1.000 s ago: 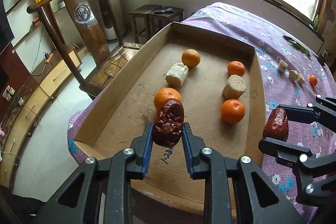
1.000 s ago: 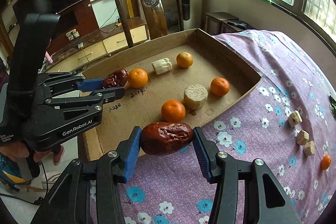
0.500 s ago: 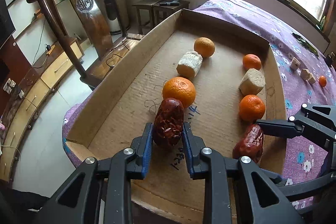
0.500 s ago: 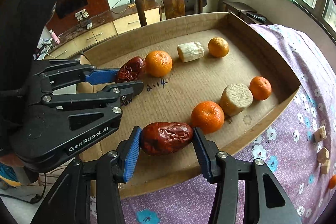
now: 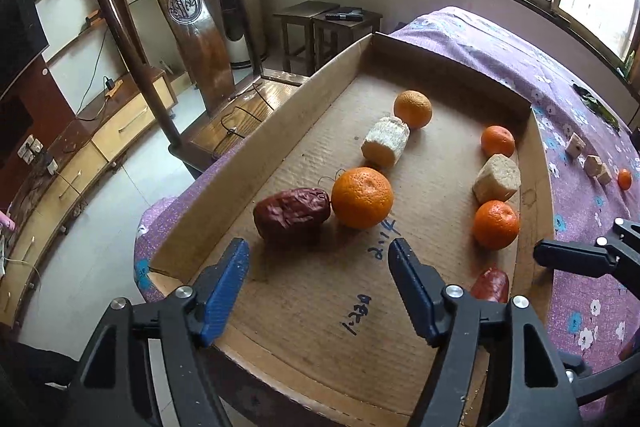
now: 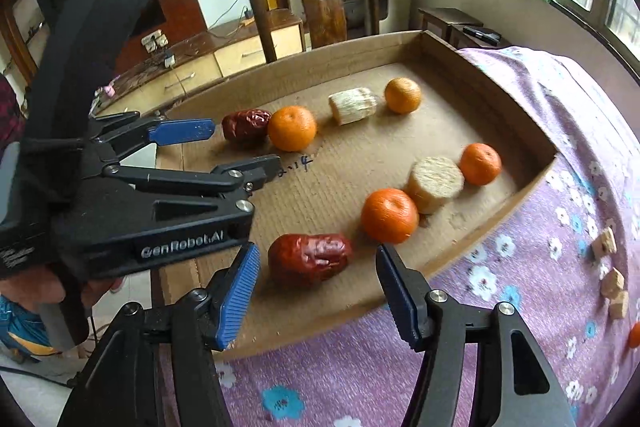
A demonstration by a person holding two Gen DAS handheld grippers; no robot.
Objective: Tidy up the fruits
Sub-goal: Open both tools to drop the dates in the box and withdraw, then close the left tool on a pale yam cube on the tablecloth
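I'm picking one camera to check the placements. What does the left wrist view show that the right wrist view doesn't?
Only the left wrist view shows the handwritten "1-230" mark on the cardboard, and its own open left gripper from behind.

Only the right wrist view shows the right-hand date whole, lying free in front of the open right gripper; the left view catches only its tip.

Both show the cardboard tray, the left-hand date touching an orange, and both rows of fruit.

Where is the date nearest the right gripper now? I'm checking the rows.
In the right wrist view, that date lies in the cardboard tray near its front edge, beside an orange, just ahead of the open right gripper.
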